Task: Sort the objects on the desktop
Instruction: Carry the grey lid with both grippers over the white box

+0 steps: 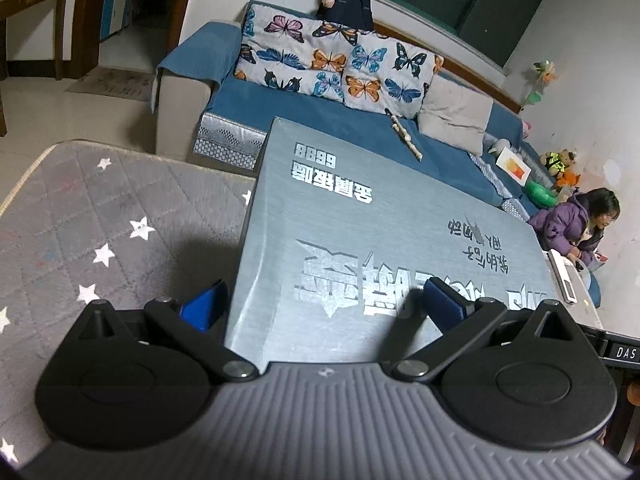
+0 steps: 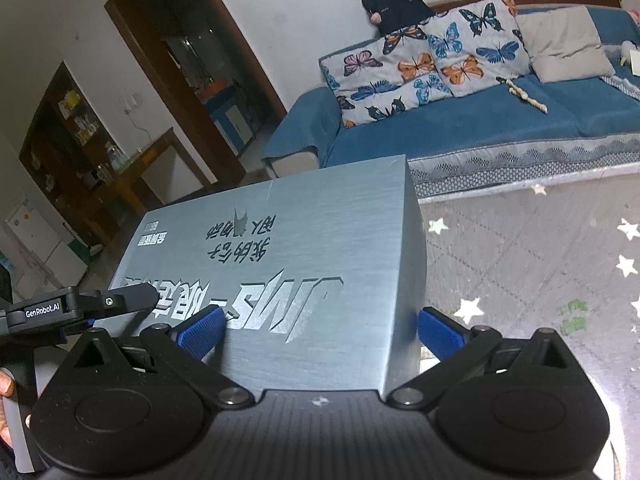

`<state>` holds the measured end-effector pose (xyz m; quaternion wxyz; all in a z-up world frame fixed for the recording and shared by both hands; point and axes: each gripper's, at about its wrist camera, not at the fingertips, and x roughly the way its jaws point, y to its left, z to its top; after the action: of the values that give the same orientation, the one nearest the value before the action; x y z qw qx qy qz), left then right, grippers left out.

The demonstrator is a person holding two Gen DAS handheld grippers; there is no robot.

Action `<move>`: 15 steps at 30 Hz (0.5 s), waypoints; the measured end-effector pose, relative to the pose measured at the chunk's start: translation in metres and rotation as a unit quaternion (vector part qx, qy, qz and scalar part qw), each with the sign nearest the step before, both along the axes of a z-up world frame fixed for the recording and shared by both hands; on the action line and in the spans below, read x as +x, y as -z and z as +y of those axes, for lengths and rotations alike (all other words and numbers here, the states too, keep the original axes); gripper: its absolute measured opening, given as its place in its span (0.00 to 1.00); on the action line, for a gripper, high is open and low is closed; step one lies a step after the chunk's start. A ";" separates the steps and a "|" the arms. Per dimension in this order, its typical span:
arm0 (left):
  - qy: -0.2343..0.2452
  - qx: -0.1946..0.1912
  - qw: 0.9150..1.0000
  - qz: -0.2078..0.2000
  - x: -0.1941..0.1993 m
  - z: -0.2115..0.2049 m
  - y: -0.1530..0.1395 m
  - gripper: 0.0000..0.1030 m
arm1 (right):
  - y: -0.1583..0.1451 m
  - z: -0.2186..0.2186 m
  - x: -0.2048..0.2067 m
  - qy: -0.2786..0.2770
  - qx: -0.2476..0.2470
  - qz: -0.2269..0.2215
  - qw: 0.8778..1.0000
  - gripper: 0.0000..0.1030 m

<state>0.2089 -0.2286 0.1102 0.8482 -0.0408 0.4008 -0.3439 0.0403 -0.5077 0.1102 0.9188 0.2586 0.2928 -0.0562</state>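
Observation:
A large flat grey box with silver lettering fills both views, its far end raised over the star-patterned mat. My left gripper holds the box's near left corner: one blue pad sits against the side wall and the other on the lid. My right gripper clamps the near right corner of the box the same way. In the right wrist view the left gripper reaches onto the lid, with a hand below it.
The grey star mat lies under the box. A blue sofa with butterfly cushions stands just behind it. A person in a purple coat crouches at the far right, near a white device. A wooden desk stands at the left.

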 end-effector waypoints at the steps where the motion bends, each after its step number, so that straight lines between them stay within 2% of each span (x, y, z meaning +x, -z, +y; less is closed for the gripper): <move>1: 0.000 -0.003 1.000 -0.001 -0.003 0.002 -0.004 1.00 | -0.004 0.001 -0.002 0.000 -0.002 -0.001 1.000 1.00; 7: -0.002 -0.011 1.000 0.001 -0.023 0.014 -0.026 1.00 | -0.029 0.013 -0.020 0.000 -0.017 -0.008 1.000 1.00; 15: -0.004 -0.011 1.000 -0.001 -0.064 0.036 -0.046 1.00 | -0.047 0.034 -0.054 0.000 -0.021 -0.008 1.000 1.00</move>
<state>0.1450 -0.1931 0.1564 0.8493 -0.0520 0.3962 -0.3450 -0.0140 -0.4741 0.1572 0.9263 0.2400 0.2841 -0.0600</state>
